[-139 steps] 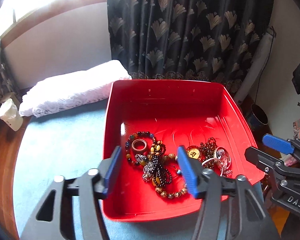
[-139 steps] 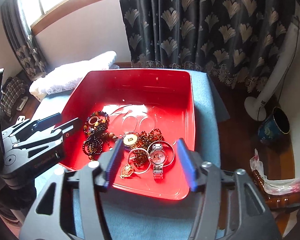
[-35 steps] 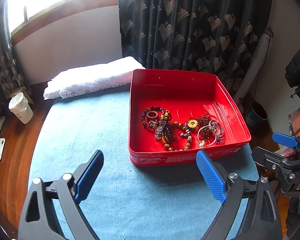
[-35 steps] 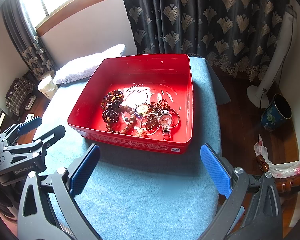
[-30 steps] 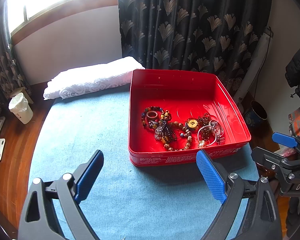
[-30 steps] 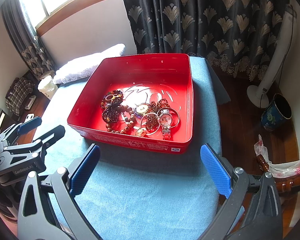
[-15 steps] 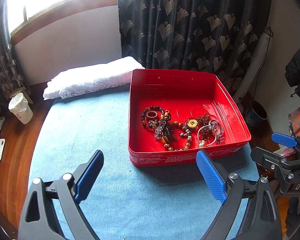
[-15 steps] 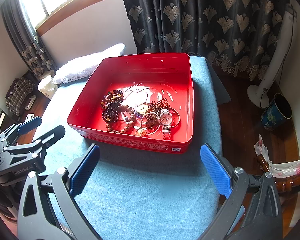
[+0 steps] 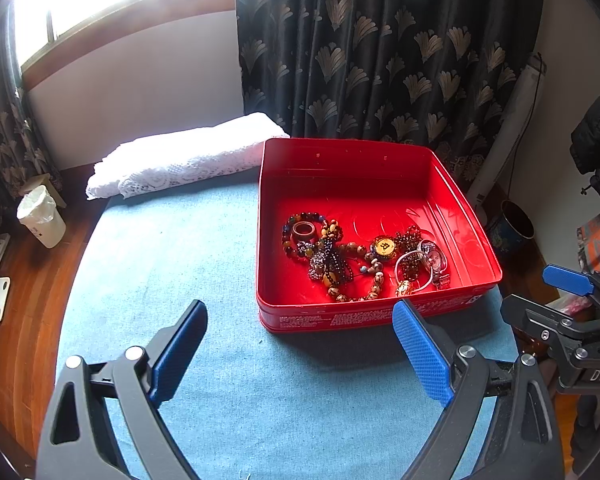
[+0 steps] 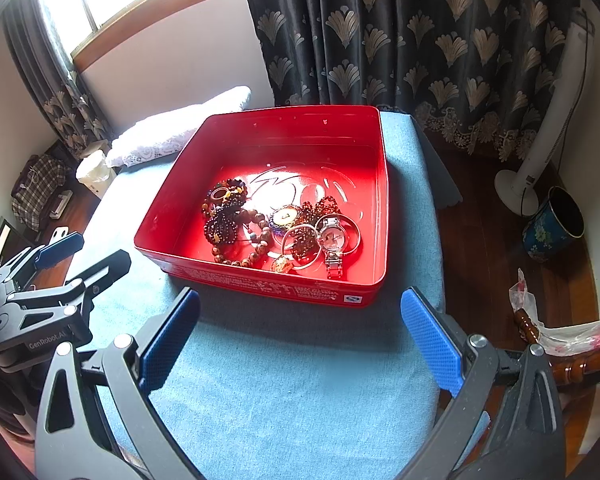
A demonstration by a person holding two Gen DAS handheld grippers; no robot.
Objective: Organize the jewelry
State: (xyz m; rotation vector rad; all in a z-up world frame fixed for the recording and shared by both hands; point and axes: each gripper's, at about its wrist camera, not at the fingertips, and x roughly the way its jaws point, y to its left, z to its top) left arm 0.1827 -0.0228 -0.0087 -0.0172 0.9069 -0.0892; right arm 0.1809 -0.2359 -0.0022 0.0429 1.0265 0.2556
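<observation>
On the blue-covered bench (image 9: 204, 248) sits a red tin (image 9: 340, 318), open-topped, toward the far right part of the cloth. All the jewelry lies loose inside it, bunched against the near wall of the tin. Nearest the tin's left wall: a multicoloured bead bracelet (image 9: 290, 236) with a brown ring (image 9: 303, 230) lying inside its loop. Beside that, a dark beaded cluster (image 9: 328, 260), tangled with a string of larger brown beads (image 9: 374, 280) that curves along the near wall. Toward the tin's right wall: a round gold-faced pendant (image 9: 384, 247), a thin silver bangle (image 9: 414, 272), and a silver wristwatch (image 10: 334, 240), face up, overlapping the bangle.

Left gripper (image 9: 300, 354) hovers over the cloth short of the tin's near wall, fingers (image 9: 178, 354) spread wide, holding nothing. Right gripper (image 10: 300, 340) hovers likewise before the tin's near right corner, fingers (image 10: 430, 344) wide apart, also empty. Neither touches the tin.

Behind the tin's left corner, a folded white lace cloth (image 9: 180, 158) lies at the cloth's far edge. Beyond the tin hangs a dark curtain (image 9: 380, 52) with gold fan motifs.
</observation>
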